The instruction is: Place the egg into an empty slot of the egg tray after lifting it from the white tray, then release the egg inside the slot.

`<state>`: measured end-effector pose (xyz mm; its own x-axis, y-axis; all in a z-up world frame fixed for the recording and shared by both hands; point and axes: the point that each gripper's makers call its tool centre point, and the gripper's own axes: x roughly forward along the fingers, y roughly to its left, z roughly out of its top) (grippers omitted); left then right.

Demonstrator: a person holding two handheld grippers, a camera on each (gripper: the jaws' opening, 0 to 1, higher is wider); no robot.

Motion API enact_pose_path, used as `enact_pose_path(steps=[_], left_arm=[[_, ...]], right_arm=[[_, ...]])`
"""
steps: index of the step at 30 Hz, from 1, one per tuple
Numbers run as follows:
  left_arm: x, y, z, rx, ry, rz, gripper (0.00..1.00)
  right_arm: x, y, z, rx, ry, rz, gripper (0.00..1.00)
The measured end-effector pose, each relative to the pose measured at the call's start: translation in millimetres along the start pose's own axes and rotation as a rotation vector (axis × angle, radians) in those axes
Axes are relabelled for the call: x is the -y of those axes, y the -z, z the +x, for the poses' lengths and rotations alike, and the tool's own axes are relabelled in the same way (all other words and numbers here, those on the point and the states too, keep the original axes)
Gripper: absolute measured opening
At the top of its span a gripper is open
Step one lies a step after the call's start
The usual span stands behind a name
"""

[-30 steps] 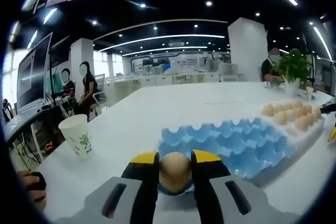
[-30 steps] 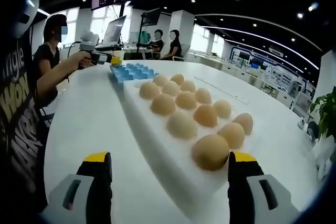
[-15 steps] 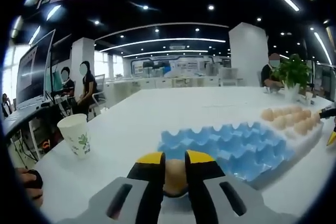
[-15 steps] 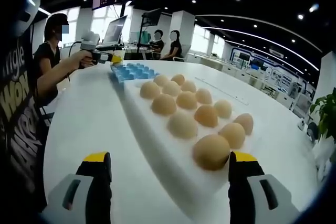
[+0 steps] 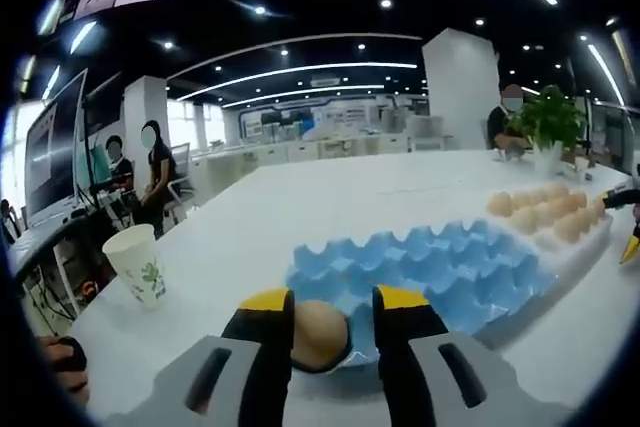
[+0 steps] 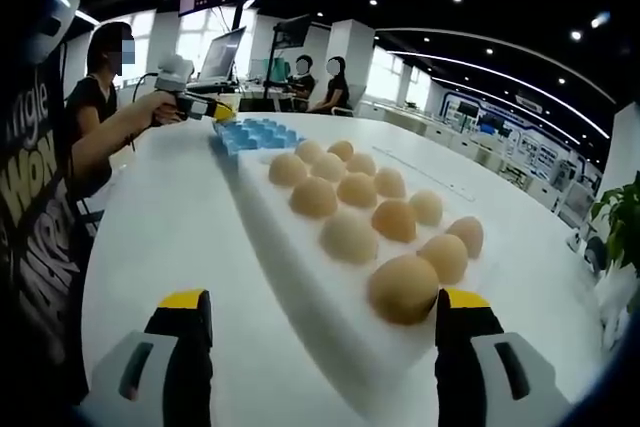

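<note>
Your left gripper [image 5: 333, 325] has its two yellow-tipped jaws parted a little wider than the egg [image 5: 318, 334]. The egg lies between them, close against the left jaw, with a clear gap to the right jaw, so I judge the jaws no longer clamp it. It sits low in a slot at the near corner of the blue egg tray [image 5: 450, 272]; I cannot see whether it rests fully on the bottom of the slot, because the jaws hide its lower part. Its long axis seems to lean a little toward the left jaw.

The relation that matters for your next move is this: the egg is directly ahead of the left gripper, between the jaws, so a retreat should go straight back along the jaw line. A sideways move could make the left jaw push the egg out of its slot.

Your right gripper [image 6: 320, 332] is wide open and holds nothing. It hovers at the near end of the white tray [image 6: 290, 257], where many eggs lie in rows; the closest of these eggs [image 6: 402, 289] is just ahead, nearer to the right jaw. In the right gripper view the left gripper appears far away at the other end, by the blue tray. A paper cup [image 5: 139, 264] stands on the table [image 5: 330, 192], left of the blue tray.
</note>
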<state>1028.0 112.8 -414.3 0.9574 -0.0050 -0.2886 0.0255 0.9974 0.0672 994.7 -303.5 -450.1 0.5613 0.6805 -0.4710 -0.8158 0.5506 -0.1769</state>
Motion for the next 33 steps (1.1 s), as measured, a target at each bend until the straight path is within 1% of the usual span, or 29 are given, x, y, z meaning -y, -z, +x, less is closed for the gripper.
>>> enact_pose_path(steps=[4, 13, 20, 26, 31, 33], left_arm=[[2.5, -1.0, 1, -0.004, 0.012, -0.004, 0.35], [16.3, -4.5, 2, -0.002, 0.048, 0.01, 0.41], [24.4, -7.4, 3, 0.004, 0.075, 0.002, 0.41], [39.1, -8.3, 7, 0.001, 0.108, 0.01, 0.42], [46.5, -9.0, 10, 0.002, 0.131, 0.005, 0.42], [49.3, -8.6, 12, -0.001, 0.137, 0.006, 0.42]], right_arm=[[0, 0.4, 0, 0.0, -0.001, -0.003, 0.96], [0, 0.9, 0, 0.001, 0.0, -0.002, 0.96], [0, 0.8, 0, 0.006, 0.0, -0.004, 0.97], [0, 0.9, 0, 0.011, -0.001, -0.008, 0.97], [-1, 1.9, 0, 0.01, -0.007, -0.024, 0.98], [-1, 1.1, 0, 0.016, -0.007, -0.017, 0.98]])
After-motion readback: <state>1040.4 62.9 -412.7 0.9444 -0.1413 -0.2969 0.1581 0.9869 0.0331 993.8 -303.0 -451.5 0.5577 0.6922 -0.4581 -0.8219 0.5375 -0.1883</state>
